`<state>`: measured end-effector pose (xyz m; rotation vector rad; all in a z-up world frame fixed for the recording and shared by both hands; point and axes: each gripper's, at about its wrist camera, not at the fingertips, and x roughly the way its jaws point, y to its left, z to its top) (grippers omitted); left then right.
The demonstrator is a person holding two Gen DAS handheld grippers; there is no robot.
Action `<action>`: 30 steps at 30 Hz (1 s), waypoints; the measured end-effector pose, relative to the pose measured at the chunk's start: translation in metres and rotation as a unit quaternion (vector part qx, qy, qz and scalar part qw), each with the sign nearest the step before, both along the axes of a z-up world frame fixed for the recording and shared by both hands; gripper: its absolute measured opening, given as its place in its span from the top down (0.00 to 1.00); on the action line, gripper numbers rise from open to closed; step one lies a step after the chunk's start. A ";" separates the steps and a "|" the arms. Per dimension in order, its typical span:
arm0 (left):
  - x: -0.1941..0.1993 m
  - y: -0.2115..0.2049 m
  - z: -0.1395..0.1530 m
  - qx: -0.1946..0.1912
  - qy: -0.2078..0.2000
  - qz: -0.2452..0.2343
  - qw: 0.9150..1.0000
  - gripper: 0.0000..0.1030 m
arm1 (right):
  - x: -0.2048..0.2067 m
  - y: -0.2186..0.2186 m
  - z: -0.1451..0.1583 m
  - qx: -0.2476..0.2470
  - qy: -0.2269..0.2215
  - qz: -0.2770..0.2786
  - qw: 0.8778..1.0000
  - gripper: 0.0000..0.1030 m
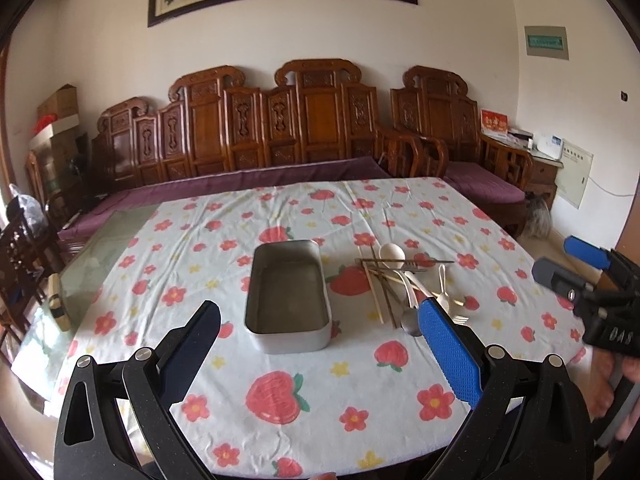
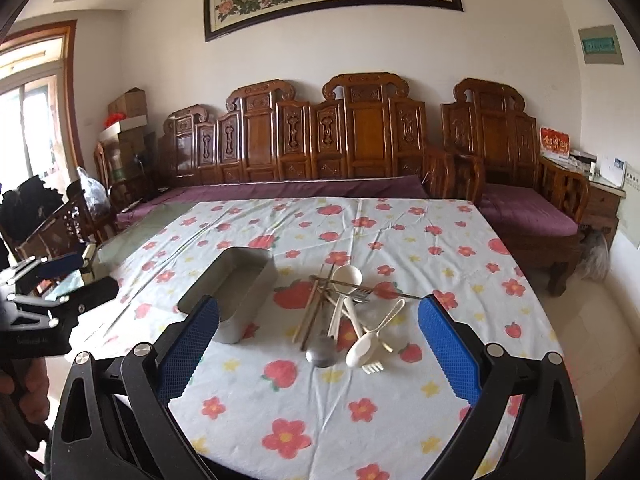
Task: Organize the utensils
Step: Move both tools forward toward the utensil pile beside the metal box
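I held both claws spread wide and empty, the left gripper (image 1: 320, 312) and the right gripper (image 2: 320, 312) above the table (image 1: 280, 432). The utensils (image 2: 344, 320) lay heaped just beside the metal tin (image 1: 288, 296).

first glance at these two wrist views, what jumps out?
A jumbled pile of utensils (chopsticks, pale spoons, forks, a metal spoon) lies mid-table on the strawberry-print tablecloth. Just left of it sits an empty metal tray. Both the left gripper and right gripper hover open at the near edge, holding nothing; a carved wooden sofa lines the back wall.
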<state>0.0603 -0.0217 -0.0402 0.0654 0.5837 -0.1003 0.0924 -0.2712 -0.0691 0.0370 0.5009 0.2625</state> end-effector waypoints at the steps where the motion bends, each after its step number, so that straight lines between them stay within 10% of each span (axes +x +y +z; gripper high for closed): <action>1: 0.003 -0.001 -0.002 0.000 0.001 -0.004 1.000 0.07 | 0.004 -0.004 -0.001 -0.001 0.002 -0.003 1.000 0.05; 14: 0.054 -0.028 -0.039 -0.001 0.050 -0.042 0.998 0.07 | 0.086 -0.036 -0.043 -0.005 0.073 -0.013 0.997 0.25; 30: 0.094 -0.064 -0.094 0.015 0.119 -0.060 0.991 0.07 | 0.170 -0.030 -0.174 -0.012 0.211 0.039 0.977 0.41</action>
